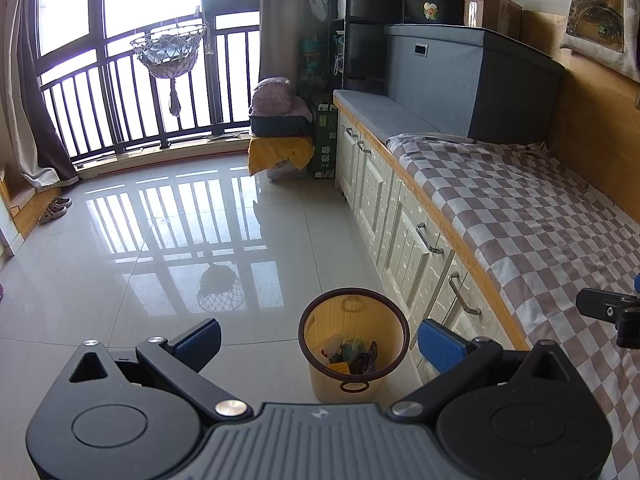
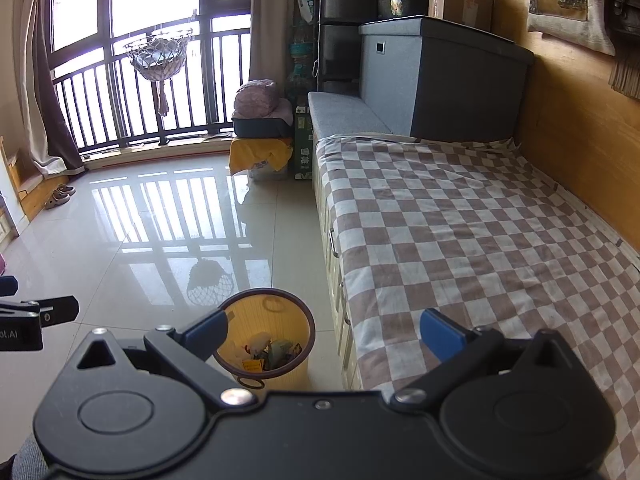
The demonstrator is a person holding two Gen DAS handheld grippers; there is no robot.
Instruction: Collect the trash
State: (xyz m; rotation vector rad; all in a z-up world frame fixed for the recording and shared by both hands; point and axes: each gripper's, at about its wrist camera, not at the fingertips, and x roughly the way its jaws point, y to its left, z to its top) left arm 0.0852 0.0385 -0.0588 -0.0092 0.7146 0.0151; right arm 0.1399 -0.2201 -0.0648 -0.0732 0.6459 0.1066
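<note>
Far left, a pair of slippers [image 1: 55, 209] is lying on the tiled floor [image 1: 120, 280] beside the curtain. A net basket [image 1: 170, 53] is hanging in front of the window railing, its reflection showing on the glossy tiles.

Left gripper [image 1: 319, 338] is hovering above the floor, jaws spread wide apart, nothing between the blue pads [image 1: 199, 341]. It is framing the bin from above.

The trash bin [image 1: 353, 344] is standing upright on the floor, just beside the white cabinet fronts [image 1: 400, 232]. Its long axis is running vertical, open mouth facing up, dark rim ringed around yellow translucent walls. A loop handle is sticking out from the near rim. Trash [image 1: 352, 356] is lying in the bottom: crumpled wrappers, probably paper and foil, too jumbled to sort out.

Right gripper [image 2: 324, 330] is also standing wide open and empty. Its left finger is overlapping the bin's rim [image 2: 266, 292] in the right wrist view; whether touching or only passing above cannot be told. Its right finger is hanging over the checked bedspread [image 2: 460, 220].

Further right, a grey storage box [image 2: 440, 76] is sitting at the bed's far end against the wooden wall panel [image 2: 580, 140].
</note>
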